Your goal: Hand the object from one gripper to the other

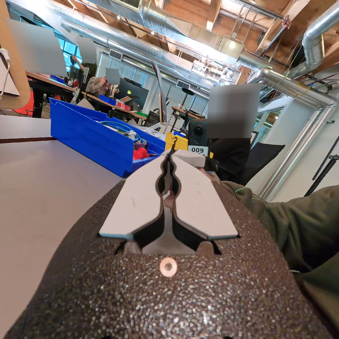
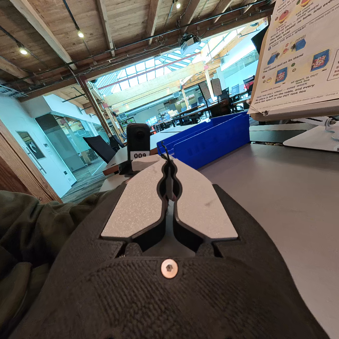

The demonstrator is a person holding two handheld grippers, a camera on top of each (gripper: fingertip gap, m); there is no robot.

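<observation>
Both pairs of fingers (image 1: 167,157) (image 2: 167,159) pinch one thin black wire hook (image 1: 173,145) (image 2: 163,149) at their tips.

The left tongs (image 1: 169,157) were faced with smooth matt grey plastic on a rough, speckled black body, the right tongs (image 2: 167,160) with finely grained grey plastic on ribbed black printed plastic. A thin black wire hook (image 1: 173,142) looked metallic. The desk (image 1: 45,183) was seen as smooth and matt, the blue bin (image 1: 88,132) as glossy plastic, the sleeve (image 1: 302,229) as olive cloth.
</observation>
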